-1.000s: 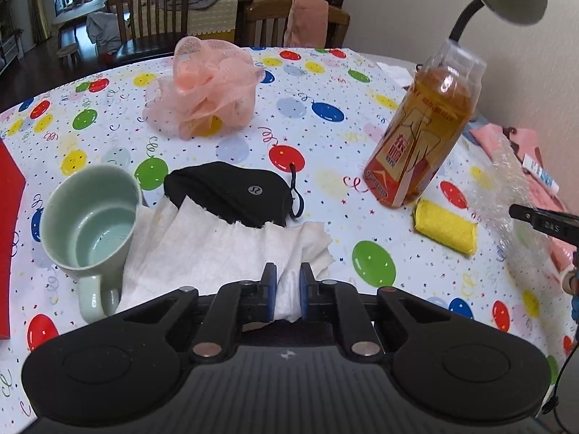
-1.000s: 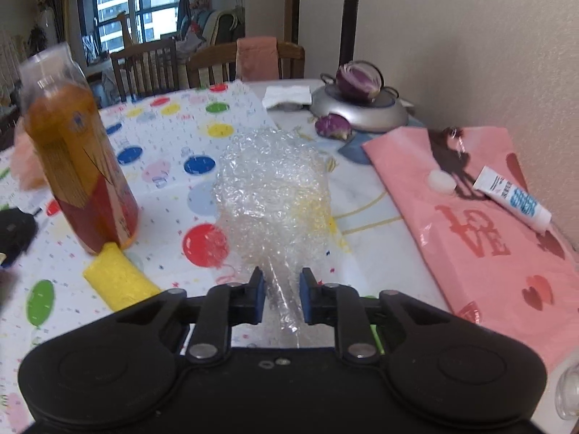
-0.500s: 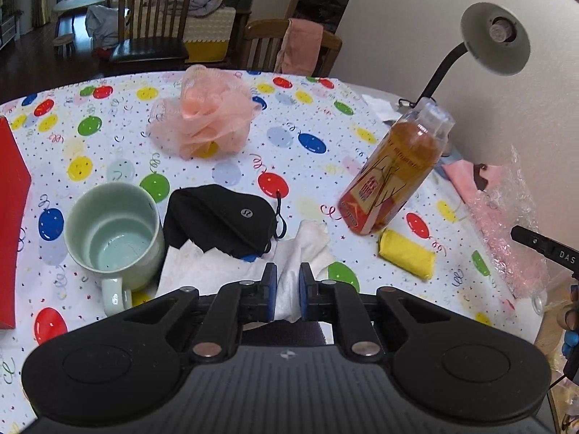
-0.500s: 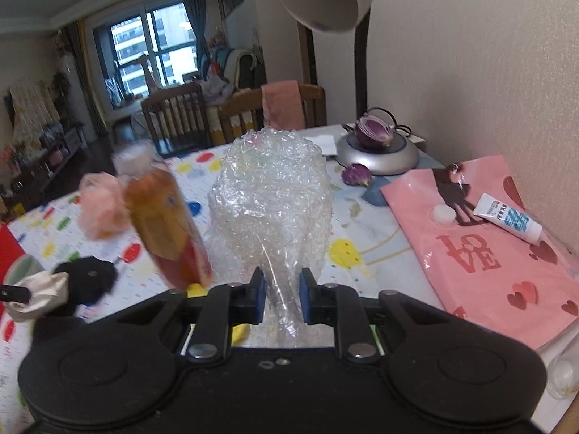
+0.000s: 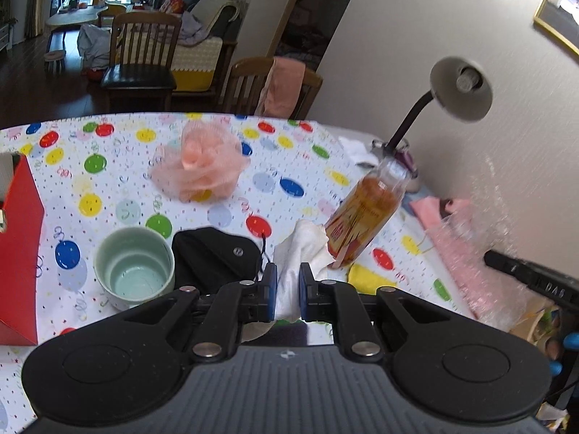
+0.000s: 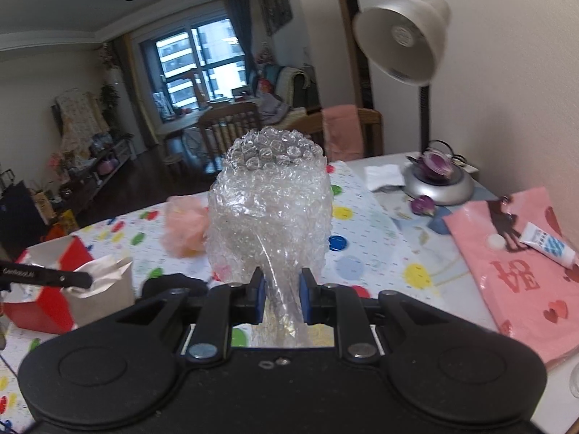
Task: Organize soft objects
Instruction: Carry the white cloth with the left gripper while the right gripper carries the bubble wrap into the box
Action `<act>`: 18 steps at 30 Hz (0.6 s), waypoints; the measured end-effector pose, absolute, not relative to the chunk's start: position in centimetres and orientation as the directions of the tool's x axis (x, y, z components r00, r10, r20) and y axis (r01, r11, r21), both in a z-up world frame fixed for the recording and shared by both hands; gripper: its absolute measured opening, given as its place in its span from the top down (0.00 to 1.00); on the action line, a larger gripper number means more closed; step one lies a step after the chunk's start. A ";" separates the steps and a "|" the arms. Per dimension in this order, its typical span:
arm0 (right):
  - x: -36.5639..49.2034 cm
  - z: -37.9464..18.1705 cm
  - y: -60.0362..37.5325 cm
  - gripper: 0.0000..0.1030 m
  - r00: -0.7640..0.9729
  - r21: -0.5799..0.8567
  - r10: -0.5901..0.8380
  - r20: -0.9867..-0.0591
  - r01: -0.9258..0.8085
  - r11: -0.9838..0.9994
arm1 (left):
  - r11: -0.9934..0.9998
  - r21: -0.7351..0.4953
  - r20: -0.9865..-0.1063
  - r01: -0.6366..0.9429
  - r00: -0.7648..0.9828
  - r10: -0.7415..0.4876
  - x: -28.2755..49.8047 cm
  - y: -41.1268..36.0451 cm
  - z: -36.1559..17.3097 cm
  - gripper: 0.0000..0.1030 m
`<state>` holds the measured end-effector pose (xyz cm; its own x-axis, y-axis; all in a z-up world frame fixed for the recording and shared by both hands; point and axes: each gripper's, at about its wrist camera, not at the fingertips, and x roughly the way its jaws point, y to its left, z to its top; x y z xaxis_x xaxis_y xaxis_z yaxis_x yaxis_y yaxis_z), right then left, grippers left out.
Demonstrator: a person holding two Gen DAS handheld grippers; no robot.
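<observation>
Left gripper (image 5: 287, 294): clamping down on a white tissue (image 5: 300, 249), jaws pinched in with the paper bunched between them and rising up and forward, clear of the table (image 5: 119, 188).
Right gripper (image 6: 282, 298): squeezing the gathered neck of a wad of bubble wrap (image 6: 269, 213), which is standing up tall ahead of the fingers, long axis roughly upright.
Where the soft things are: both carried pieces are hanging in the air over the balloon-print cloth; the pink bath pouf (image 5: 199, 162) is sitting toward the far side and the black mask (image 5: 213, 253) is lying just beside the green cup (image 5: 134, 267), both untouched by the grippers.
Key relation: the red box (image 6: 39, 289) is lying to the left of both grippers; in the right wrist view the tissue is hanging just in front of it, with the left gripper's finger reaching in from the left edge.
Nearer arm: the left one, I'd say, is far closer to that box; the right is well apart from it, over by the pink bag (image 6: 521, 275) and lamp (image 6: 401, 39).
Likely drop spot: my guess is the box, though nothing is confirming it.
Watch-out: the juice bottle (image 5: 369, 217) is standing between the two grippers; a leftward sweep by the bubble wrap could be knocking it.
</observation>
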<state>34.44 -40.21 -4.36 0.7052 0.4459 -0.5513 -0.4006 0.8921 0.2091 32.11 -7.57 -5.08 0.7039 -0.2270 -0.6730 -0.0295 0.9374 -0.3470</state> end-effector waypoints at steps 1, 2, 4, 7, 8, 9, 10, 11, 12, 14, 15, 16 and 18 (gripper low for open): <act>34.2 -4.0 -39.7 0.83 0.702 0.208 0.454 -0.549 -0.411 0.887 | 0.935 -0.353 -0.665 -0.027 0.710 -0.231 31.9 -7.3 -4.7 0.88; 33.9 -3.8 -39.2 0.83 0.697 0.208 0.463 -0.548 -0.422 0.882 | 0.934 -0.357 -0.659 -0.025 0.715 -0.233 31.7 -7.0 -4.3 0.88; 33.5 -3.3 -38.2 0.83 0.686 0.214 0.483 -0.544 -0.443 0.870 | 0.931 -0.364 -0.646 -0.018 0.725 -0.238 31.3 -6.5 -3.6 0.88; 32.7 -2.5 -36.4 0.83 0.668 0.219 0.511 -0.541 -0.474 0.853 | 0.929 -0.371 -0.629 -0.011 0.739 -0.243 30.6 -5.6 -2.7 0.88; 32.5 -2.2 -35.8 0.83 0.663 0.217 0.519 -0.539 -0.485 0.847 | 0.928 -0.372 -0.623 -0.008 0.744 -0.243 30.3 -5.3 -2.4 0.88; 32.3 -1.9 -35.1 0.83 0.657 0.217 0.528 -0.538 -0.498 0.840 | 0.929 -0.371 -0.619 -0.006 0.747 -0.242 30.1 -4.9 -2.2 0.88; 32.1 -1.7 -34.4 0.83 0.650 0.215 0.538 -0.537 -0.511 0.832 | 0.930 -0.369 -0.616 -0.007 0.751 -0.238 29.8 -4.4 -1.9 0.88; 31.7 -1.4 -33.8 0.83 0.645 0.212 0.546 -0.535 -0.523 0.825 | 0.930 -0.366 -0.613 -0.007 0.754 -0.235 29.5 -3.9 -1.7 0.88; 31.5 -1.2 -33.0 0.83 0.640 0.207 0.554 -0.533 -0.536 0.818 | 0.931 -0.364 -0.610 -0.007 0.757 -0.233 29.2 -3.4 -1.5 0.88; 31.1 -0.6 -31.3 0.83 0.625 0.201 0.572 -0.532 -0.563 0.802 | 0.933 -0.361 -0.605 -0.011 0.764 -0.225 28.6 -2.1 -1.2 0.88; 30.9 -0.5 -30.4 0.83 0.619 0.198 0.579 -0.531 -0.574 0.795 | 0.934 -0.357 -0.603 -0.013 0.767 -0.220 28.2 -1.5 -1.1 0.88; 30.8 -0.3 -29.3 0.83 0.611 0.199 0.588 -0.530 -0.585 0.786 | 0.935 -0.355 -0.601 -0.017 0.770 -0.214 27.9 -0.8 -0.9 0.88; 30.6 0.0 -27.4 0.83 0.590 0.209 0.608 -0.531 -0.604 0.769 | 0.936 -0.351 -0.595 -0.020 0.776 -0.207 27.2 0.6 -0.4 0.88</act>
